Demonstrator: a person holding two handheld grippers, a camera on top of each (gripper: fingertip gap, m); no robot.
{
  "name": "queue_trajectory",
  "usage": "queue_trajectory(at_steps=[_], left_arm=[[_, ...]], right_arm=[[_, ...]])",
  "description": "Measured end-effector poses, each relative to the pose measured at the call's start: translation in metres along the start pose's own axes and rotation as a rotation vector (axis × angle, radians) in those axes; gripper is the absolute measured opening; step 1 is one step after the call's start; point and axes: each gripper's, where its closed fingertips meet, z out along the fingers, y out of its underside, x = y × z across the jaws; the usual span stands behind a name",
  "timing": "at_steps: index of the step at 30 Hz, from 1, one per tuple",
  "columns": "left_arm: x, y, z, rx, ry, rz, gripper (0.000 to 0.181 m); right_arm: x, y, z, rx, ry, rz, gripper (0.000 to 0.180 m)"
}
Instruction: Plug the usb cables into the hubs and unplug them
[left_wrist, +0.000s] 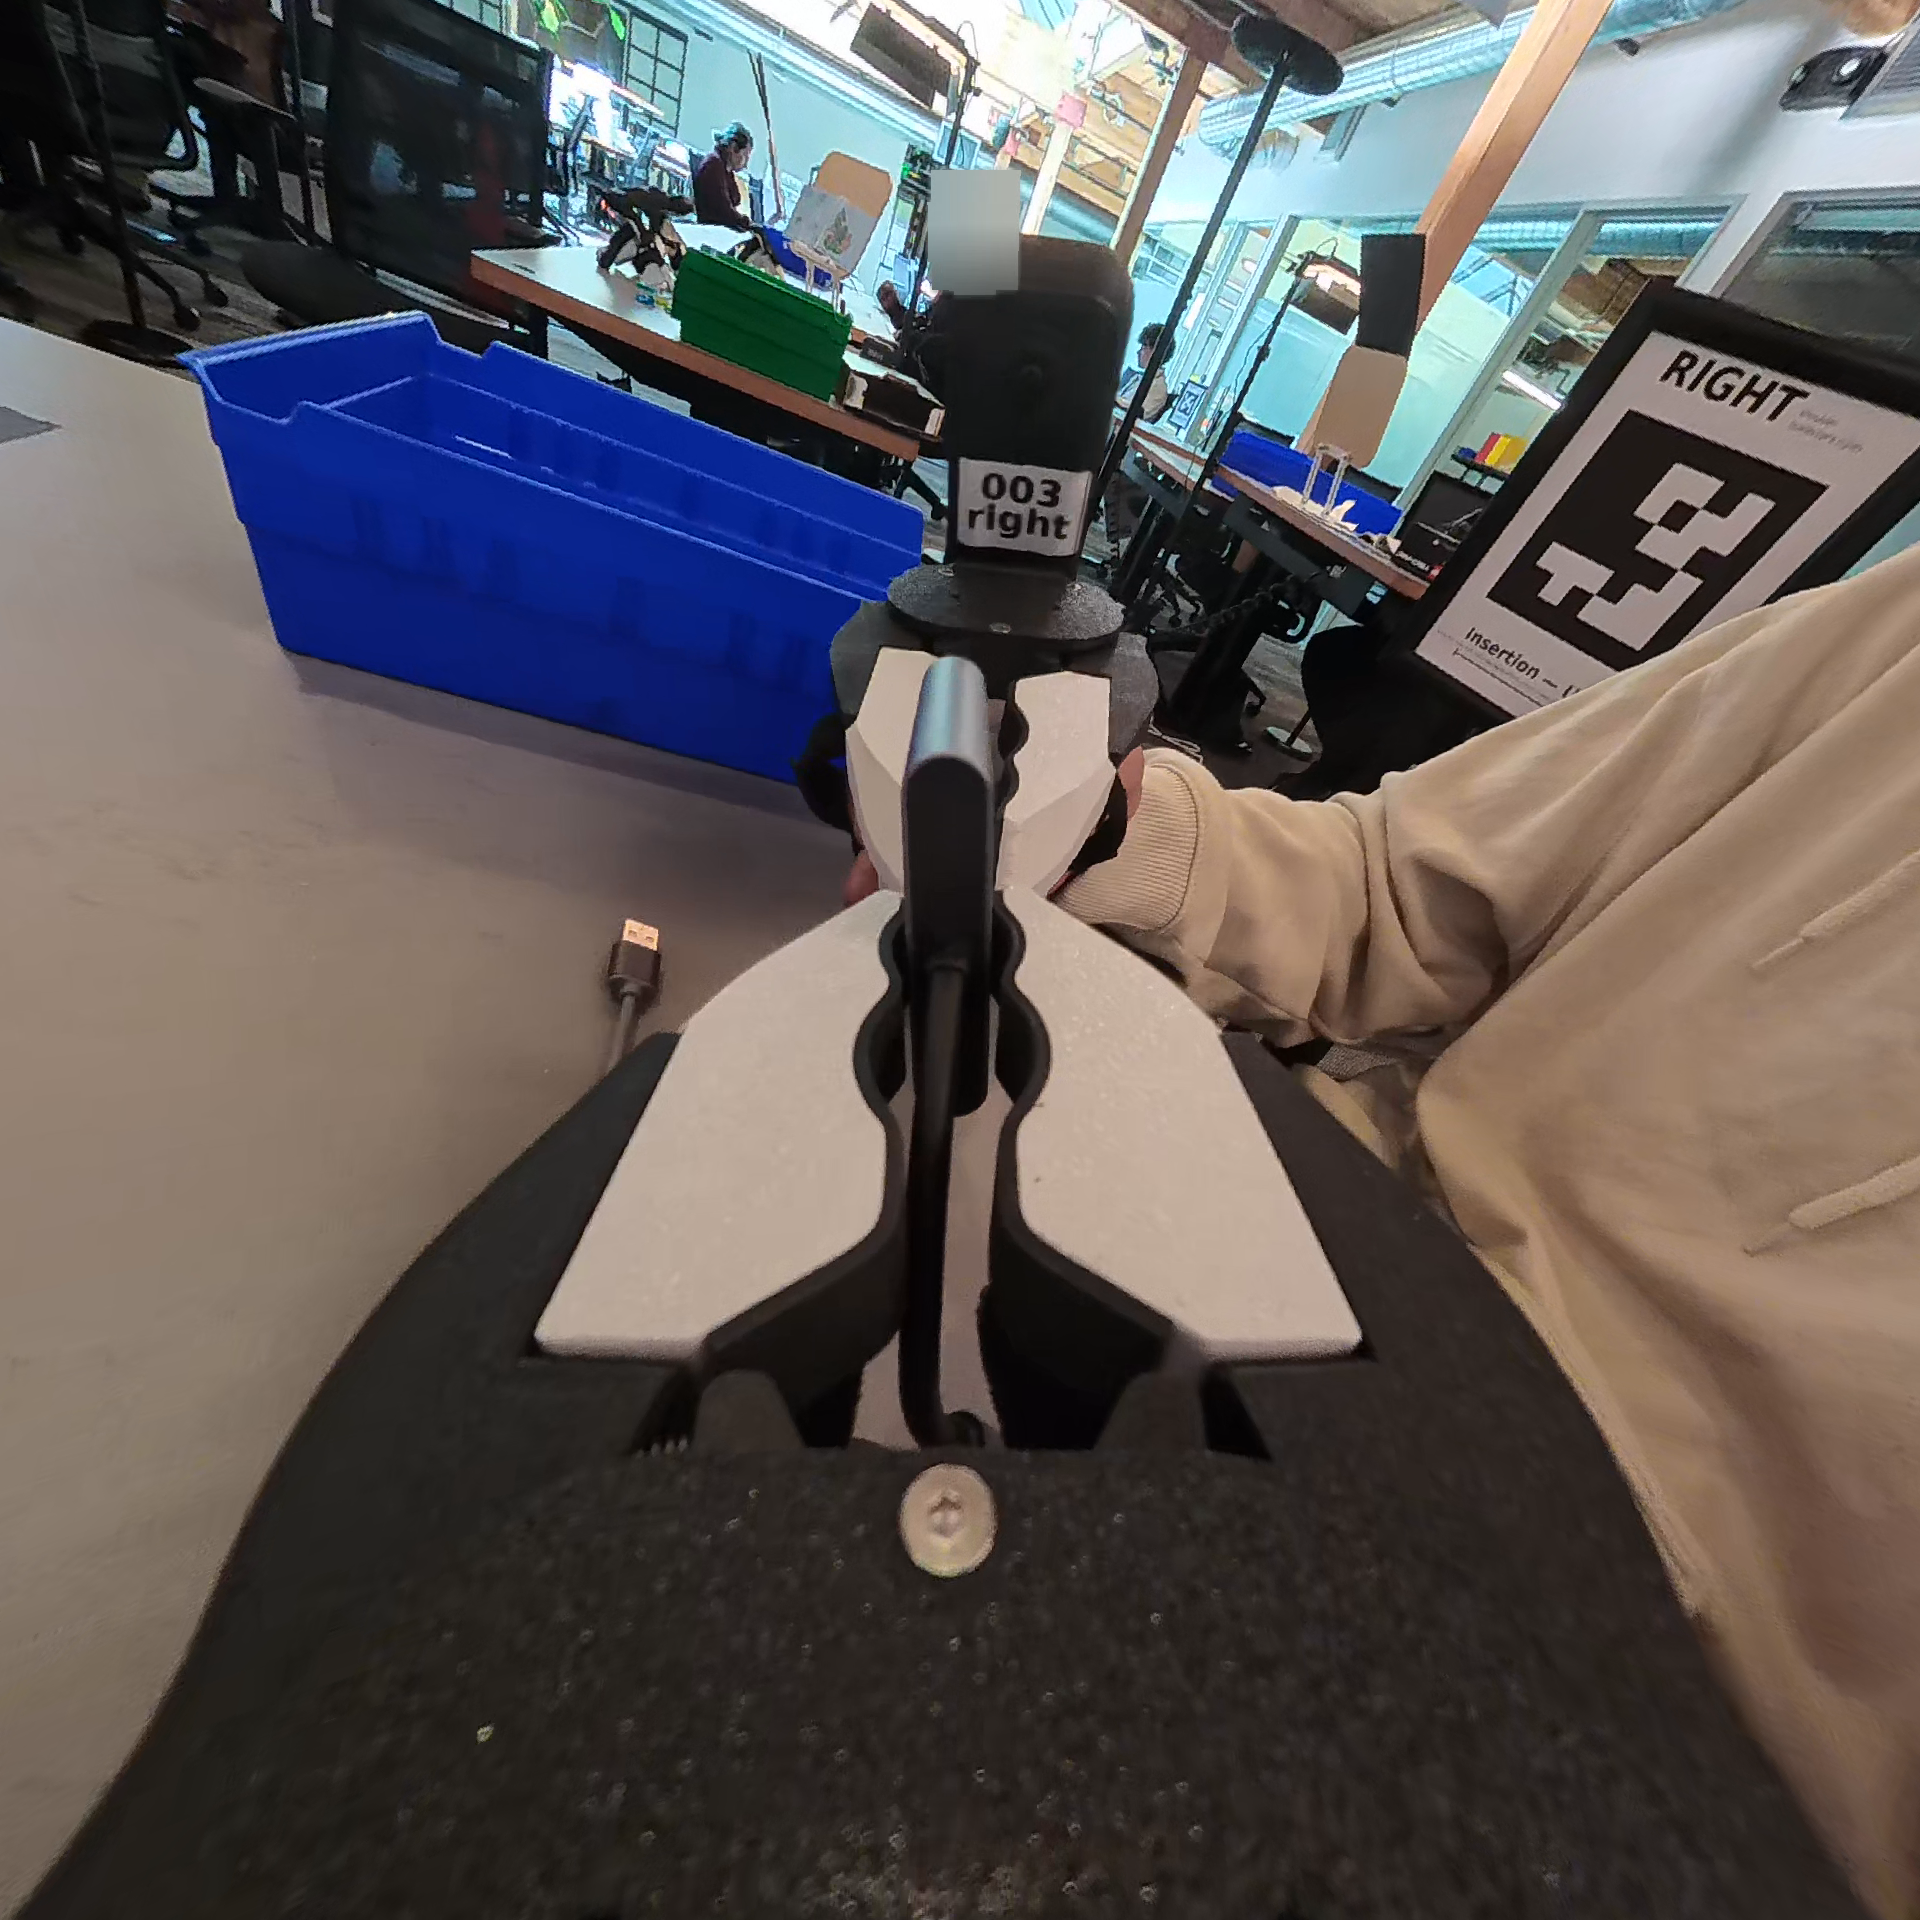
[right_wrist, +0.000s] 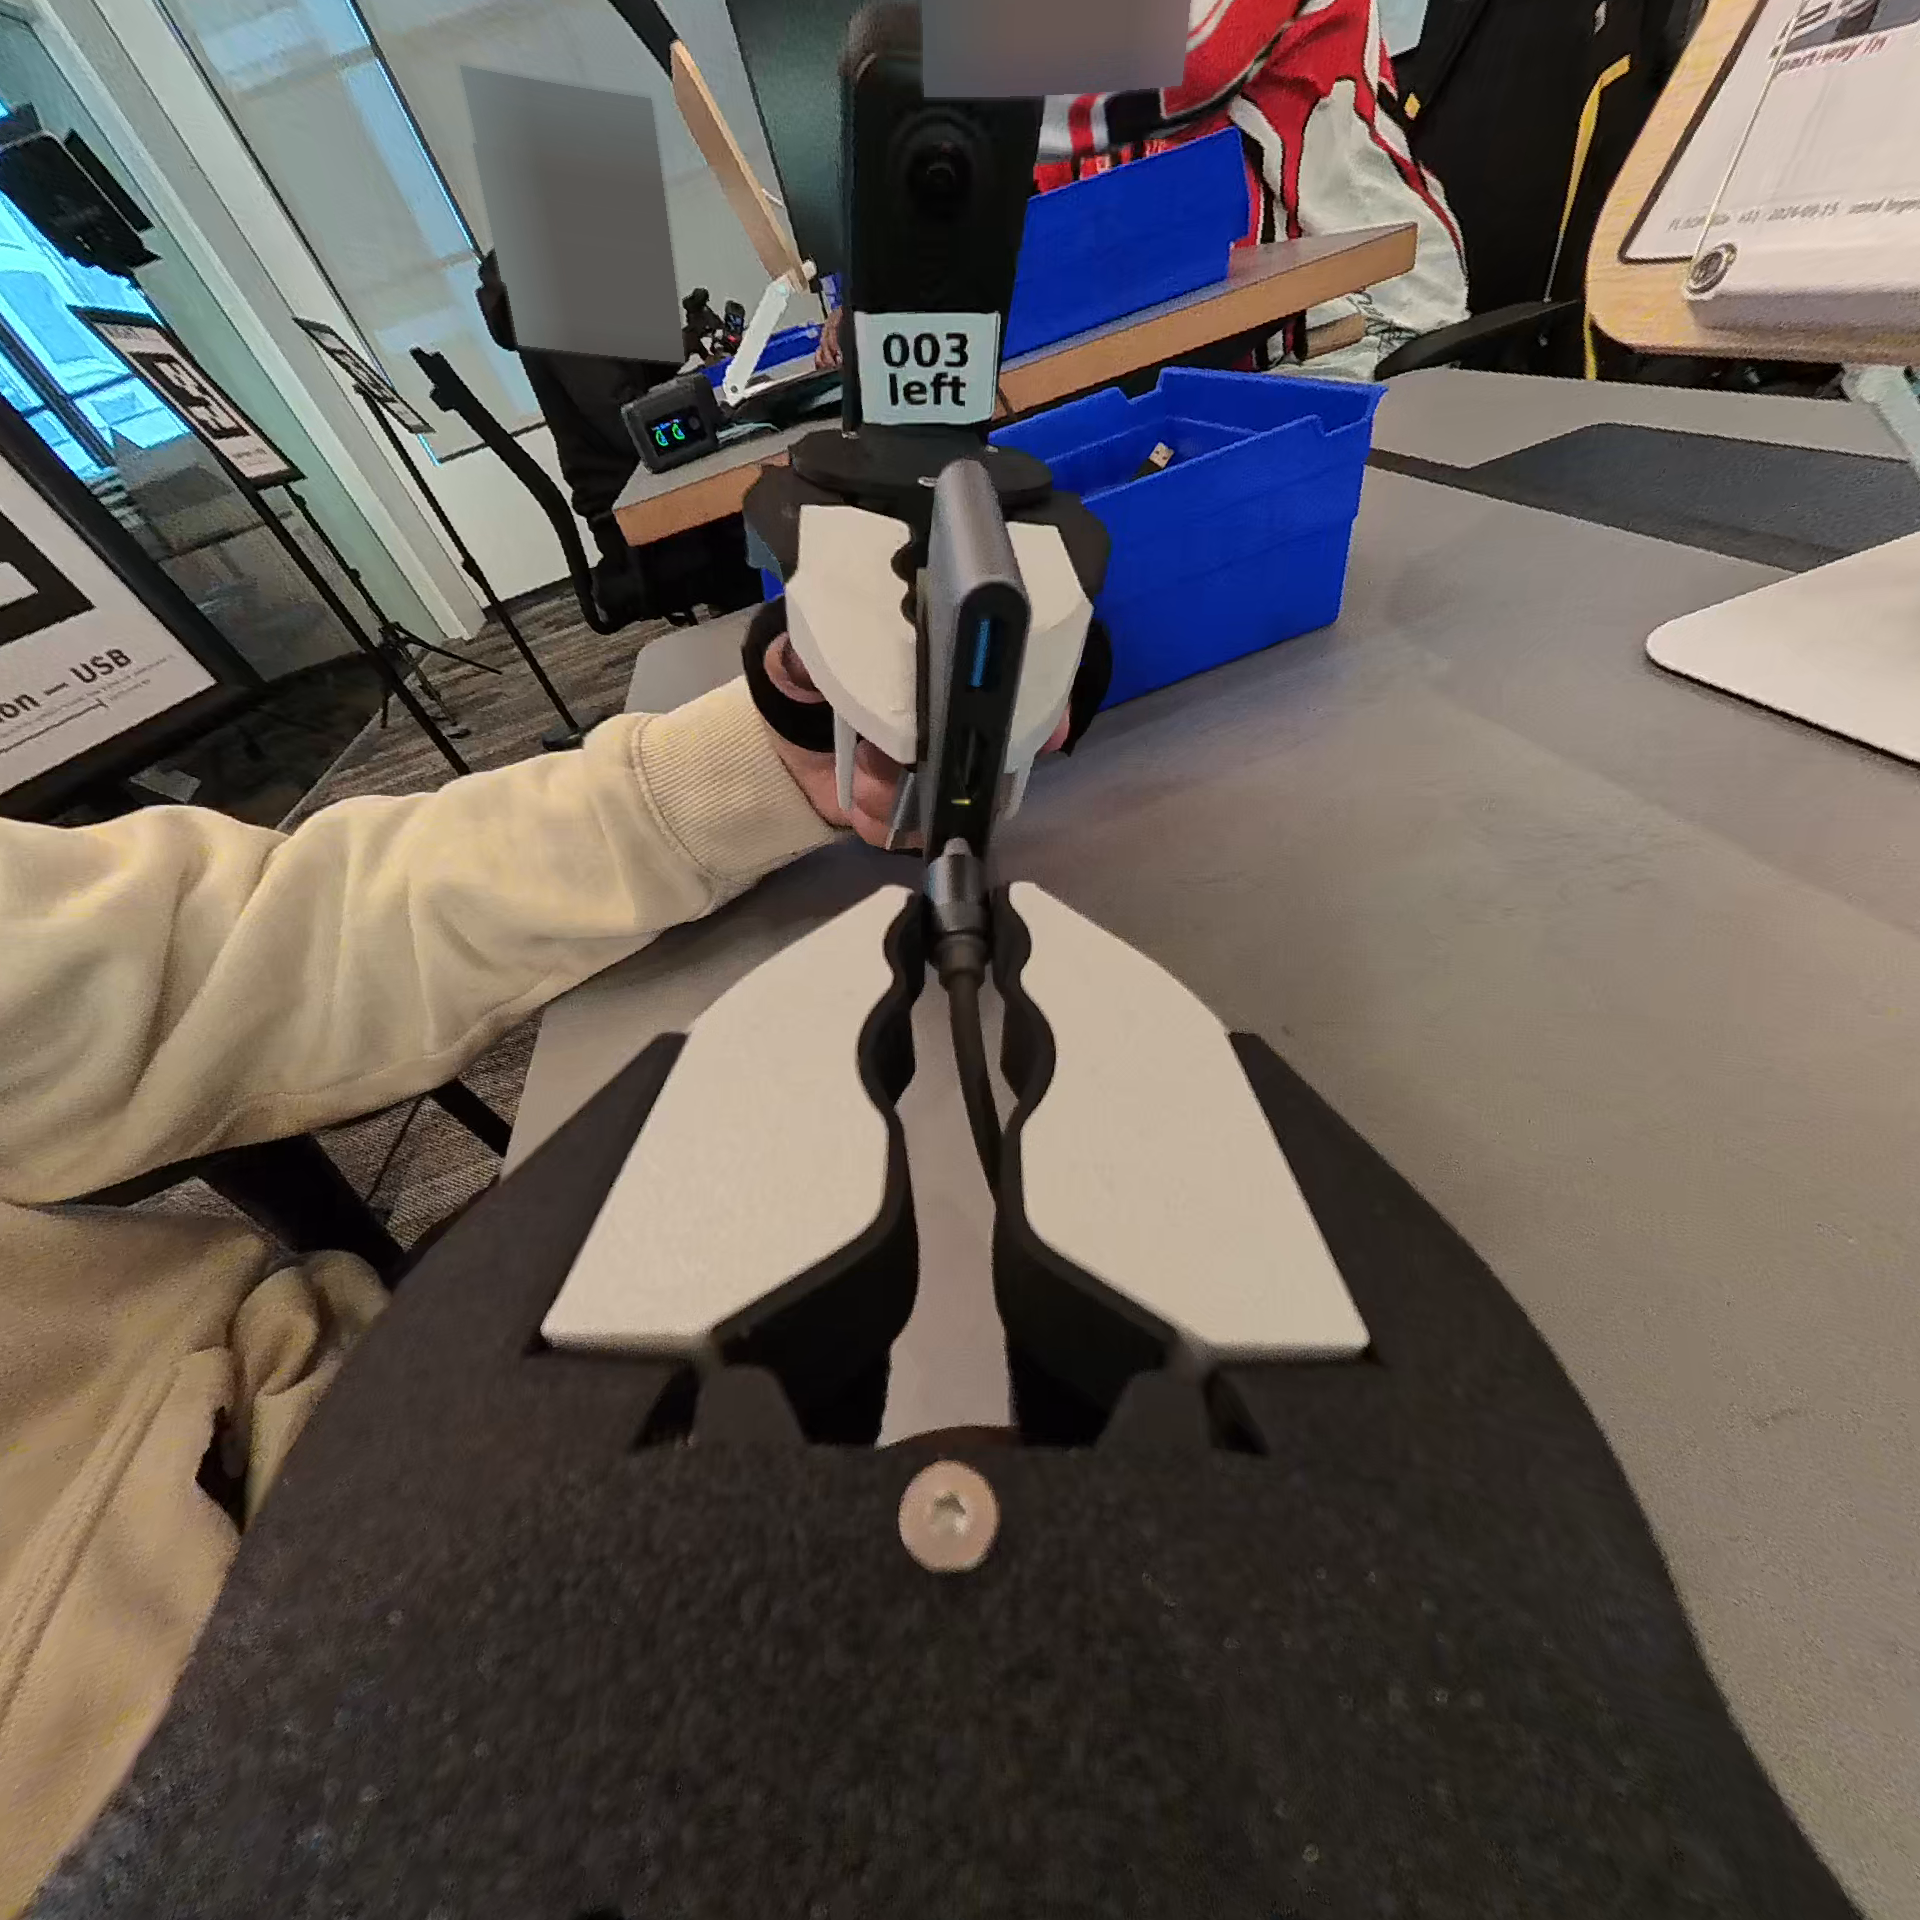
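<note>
In the left wrist view my left gripper (left_wrist: 945, 925) is shut on the lower end of a grey USB hub (left_wrist: 940, 810), which stands up past the fingertips; the hub's black cable (left_wrist: 930, 1195) runs back between the fingers. In the right wrist view my right gripper (right_wrist: 958, 904) is shut on a grey USB plug (right_wrist: 958, 883) whose cable (right_wrist: 977, 1081) trails back. The plug's tip meets the lower port of the hub (right_wrist: 971, 623); how deep it sits is hidden. The two grippers face each other, and the right gripper's white fingers (left_wrist: 1060, 748) show behind the hub.
A loose USB plug (left_wrist: 636, 961) lies on the grey table (left_wrist: 208, 831) left of my left gripper. A blue bin (left_wrist: 520, 540) stands behind; the right wrist view shows the bin (right_wrist: 1226, 540) holding another plug (right_wrist: 1162, 454). A white flat base (right_wrist: 1808, 644) lies far right. A cream sleeve (left_wrist: 1558, 935) crosses at right.
</note>
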Motion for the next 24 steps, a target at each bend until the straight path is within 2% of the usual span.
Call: queue_trajectory(at_steps=[7,12,15,17,19,23,24], left_arm=[[0.002,0.003,0.004,-0.022,0.014,-0.049,0.012],[0.01,-0.002,0.007,0.012,0.08,-0.179,0.012],[0.011,-0.011,0.004,0.023,0.118,-0.242,0.012],[0.009,-0.01,0.002,-0.009,0.125,-0.271,0.012],[0.008,-0.007,0.001,-0.037,0.138,-0.303,0.012],[0.003,-0.003,-0.003,-0.035,0.163,-0.359,0.012],[0.0,-0.002,-0.004,-0.034,0.159,-0.367,0.012]], right_arm=[[-0.004,0.003,-0.004,-0.02,0.004,-0.069,0.012],[-0.009,-0.001,-0.011,-0.099,0.107,-0.389,0.012],[-0.013,-0.012,-0.012,-0.097,0.23,-0.693,0.025],[-0.018,-0.02,-0.012,-0.061,0.29,-0.853,0.027],[-0.016,-0.024,-0.012,-0.041,0.329,-0.936,0.025],[-0.006,-0.009,-0.001,-0.123,0.33,-0.996,0.026],[-0.007,-0.009,0.0,-0.114,0.337,-1.016,0.02]])
